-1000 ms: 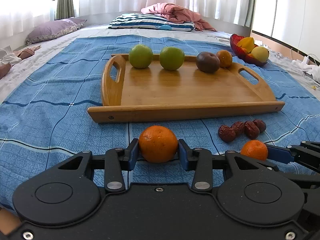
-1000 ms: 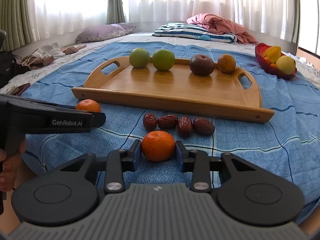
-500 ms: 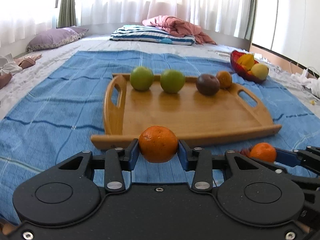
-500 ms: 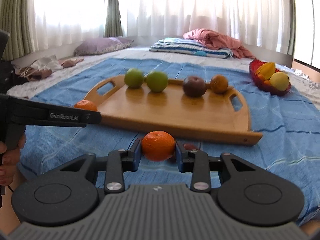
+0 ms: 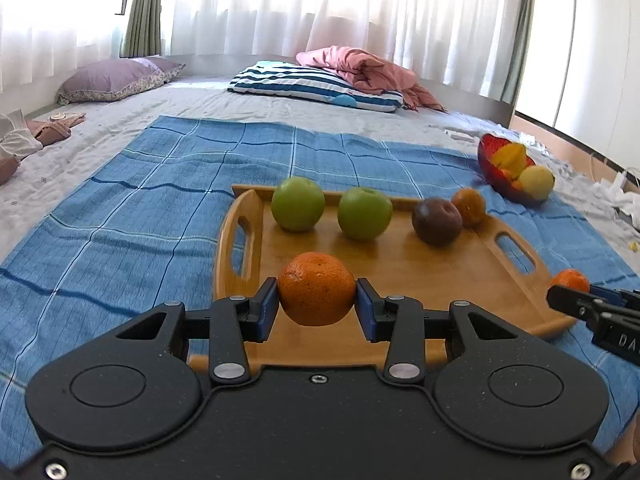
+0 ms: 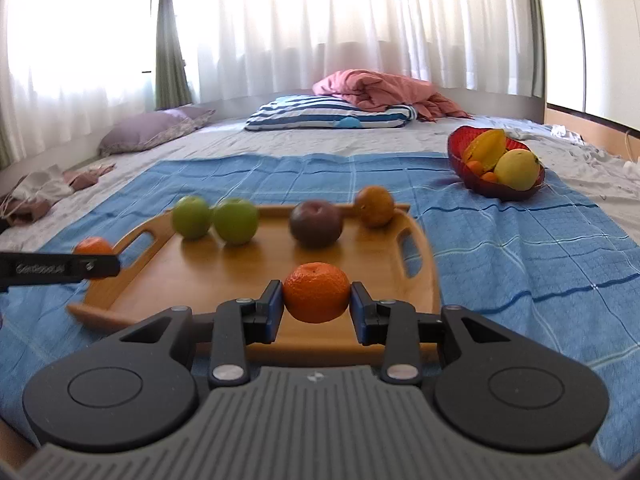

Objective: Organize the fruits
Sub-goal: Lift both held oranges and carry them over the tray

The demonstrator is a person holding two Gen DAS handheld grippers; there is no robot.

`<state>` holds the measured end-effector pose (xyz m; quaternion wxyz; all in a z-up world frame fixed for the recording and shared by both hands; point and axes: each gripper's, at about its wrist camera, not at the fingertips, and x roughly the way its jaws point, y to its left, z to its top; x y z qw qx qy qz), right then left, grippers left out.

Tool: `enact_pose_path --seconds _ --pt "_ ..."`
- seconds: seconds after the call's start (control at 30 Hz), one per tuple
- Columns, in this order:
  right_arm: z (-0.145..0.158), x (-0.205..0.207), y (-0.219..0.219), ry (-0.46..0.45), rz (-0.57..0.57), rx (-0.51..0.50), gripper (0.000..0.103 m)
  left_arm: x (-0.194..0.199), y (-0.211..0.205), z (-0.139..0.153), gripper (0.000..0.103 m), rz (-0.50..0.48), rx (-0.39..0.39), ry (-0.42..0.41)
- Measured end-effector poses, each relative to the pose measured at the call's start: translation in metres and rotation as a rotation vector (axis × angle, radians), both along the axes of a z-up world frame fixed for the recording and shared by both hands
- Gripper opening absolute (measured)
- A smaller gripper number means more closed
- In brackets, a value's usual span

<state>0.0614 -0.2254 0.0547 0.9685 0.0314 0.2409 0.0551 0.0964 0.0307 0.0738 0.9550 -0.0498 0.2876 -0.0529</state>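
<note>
left gripper (image 5: 317, 305) fingers clamp dimpled orange mandarin (image 5: 316, 288) | right gripper (image 6: 316, 307) fingers clamp glossy orange tangerine (image 6: 316, 291) | over wooden tray (image 5: 404, 268)

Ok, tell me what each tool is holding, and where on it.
The left tool clamps an orange by its opposite sides, across its middle. The right tool grips another orange the same way.

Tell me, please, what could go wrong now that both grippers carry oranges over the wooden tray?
The round orange in the left gripper could roll once released. The right gripper might drop its orange against the dark plum. The rimmed bamboo tray sits on soft blue cloth, so it could tip.
</note>
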Motion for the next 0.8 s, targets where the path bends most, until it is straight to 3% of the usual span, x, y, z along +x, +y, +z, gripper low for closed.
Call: enact_pose_path --seconds 0.33,0.6,0.8 --pt "0.002 0.062 -0.023 0.041 -0.028 -0.01 0.041 0.048 0.007 -0.004 0.039 0.027 -0.045 0.051" --pt "-0.008 0.117 -0.038 0.104 -0.012 0.069 0.041 0.09 0.003 -0.013 0.039 0.034 -0.031 0.088" --pt "-0.024 0.152 -0.033 0.15 -0.029 0.055 0.041 0.117 -0.003 -0.024 0.039 0.058 -0.006 0.114"
